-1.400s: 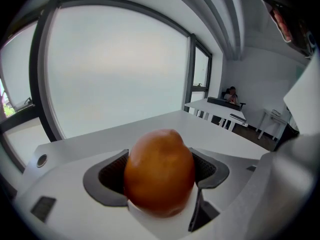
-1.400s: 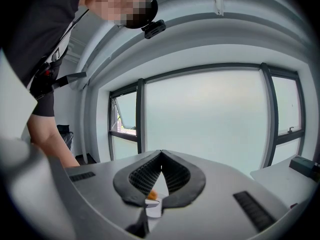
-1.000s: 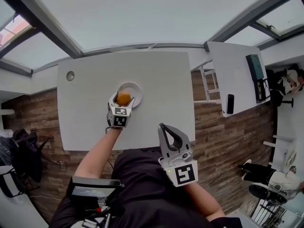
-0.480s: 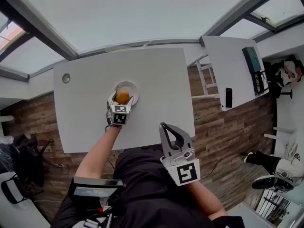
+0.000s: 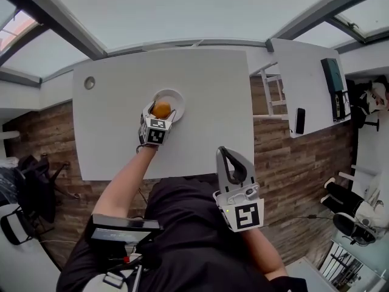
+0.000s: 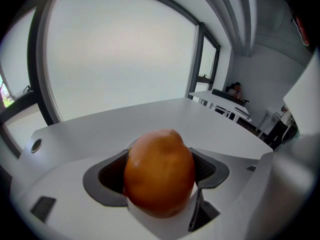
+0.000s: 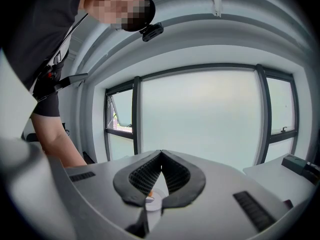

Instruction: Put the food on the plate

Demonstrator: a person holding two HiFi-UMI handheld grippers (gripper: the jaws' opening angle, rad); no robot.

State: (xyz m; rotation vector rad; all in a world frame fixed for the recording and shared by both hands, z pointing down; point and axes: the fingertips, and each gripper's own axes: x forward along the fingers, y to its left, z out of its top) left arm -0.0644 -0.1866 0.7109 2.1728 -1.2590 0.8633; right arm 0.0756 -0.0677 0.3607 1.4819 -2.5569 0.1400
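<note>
The left gripper (image 5: 160,112) is clamped on the smooth round orange fruit (image 6: 160,171), held over the small white round plate (image 5: 177,100), while the right gripper (image 7: 160,154), jaws together and empty, hangs well apart from that plate.

Food (image 5: 161,109) over plate (image 5: 178,101) on table (image 5: 209,108)

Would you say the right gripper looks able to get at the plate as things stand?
Probably, with a long reach: nothing lies on the table between the right gripper and the plate, though the left gripper, shut on the orange fruit, covers its near side.
</note>
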